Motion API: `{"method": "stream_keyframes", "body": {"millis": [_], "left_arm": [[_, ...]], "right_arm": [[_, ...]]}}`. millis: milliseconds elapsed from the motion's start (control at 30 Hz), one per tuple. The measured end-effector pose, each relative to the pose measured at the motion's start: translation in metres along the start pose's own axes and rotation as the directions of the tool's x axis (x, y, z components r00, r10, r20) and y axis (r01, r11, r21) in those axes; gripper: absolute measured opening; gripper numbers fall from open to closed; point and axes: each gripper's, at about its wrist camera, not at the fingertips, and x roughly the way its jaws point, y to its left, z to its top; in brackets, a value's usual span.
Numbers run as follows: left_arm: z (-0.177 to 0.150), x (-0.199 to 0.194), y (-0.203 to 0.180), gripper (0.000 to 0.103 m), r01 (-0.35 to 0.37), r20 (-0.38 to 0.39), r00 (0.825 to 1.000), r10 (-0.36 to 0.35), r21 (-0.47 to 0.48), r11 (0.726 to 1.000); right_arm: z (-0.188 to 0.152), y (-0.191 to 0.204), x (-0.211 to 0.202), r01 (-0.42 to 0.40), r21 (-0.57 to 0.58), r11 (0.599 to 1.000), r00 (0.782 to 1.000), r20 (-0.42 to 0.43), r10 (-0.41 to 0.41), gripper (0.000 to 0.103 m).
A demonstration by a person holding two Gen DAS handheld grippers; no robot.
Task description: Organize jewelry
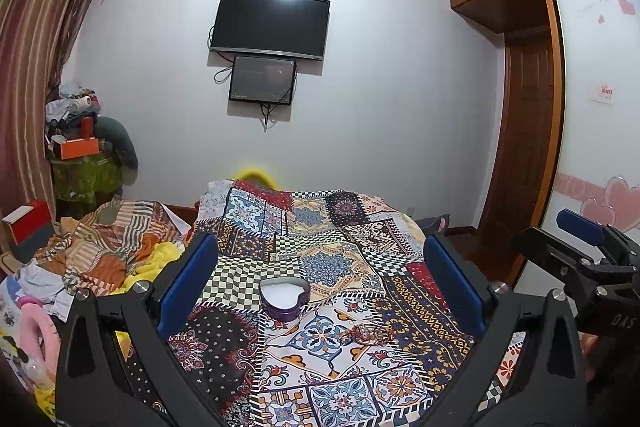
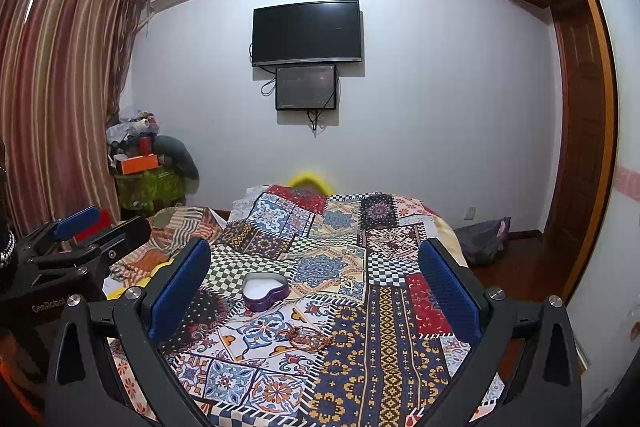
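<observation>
Left wrist view: left gripper (image 1: 320,287) held above the bed, fingers spread wide, nothing between them.
Right wrist view: right gripper (image 2: 316,287) likewise spread wide and holding nothing.
Heart-shaped box (image 1: 283,297): purple, lid off, white inside, sitting on the patchwork bedspread (image 1: 340,227) between the left gripper's fingers in its view.
Jewelry (image 1: 366,334): small tangle of thin bracelets or chains on the bedspread, near the box on the camera's side, not touching it.
Other gripper: right one visible at the left view's right edge.
Wall: television (image 1: 271,25).
</observation>
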Motion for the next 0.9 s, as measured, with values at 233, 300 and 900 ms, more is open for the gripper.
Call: {"method": "stream_keyframes", "body": {"millis": [233,300,900], "left_arm": [[0.0008,0.0002,-0.0017,0.103,0.003,-0.003,1.0,-0.003,0.002,1.0],[0.0008,-0.0006,-0.0018,0.103,0.004,-0.004,1.0,-0.004,0.003,1.0],[0.0003,0.0029,-0.0058,0.103,0.009,-0.009,1.0,-0.008,0.007,1.0]], "right_arm": [[0.0001,0.0007,-0.0005,0.0,-0.002,1.0,1.0,-0.003,0.0,0.103],[-0.0003,0.0007,-0.0006,-0.001,-0.001,1.0,1.0,-0.003,0.001,0.103],[-0.0014,-0.0012,0.0001,0.002,0.003,1.0,1.0,-0.009,-0.002,0.103]]}}
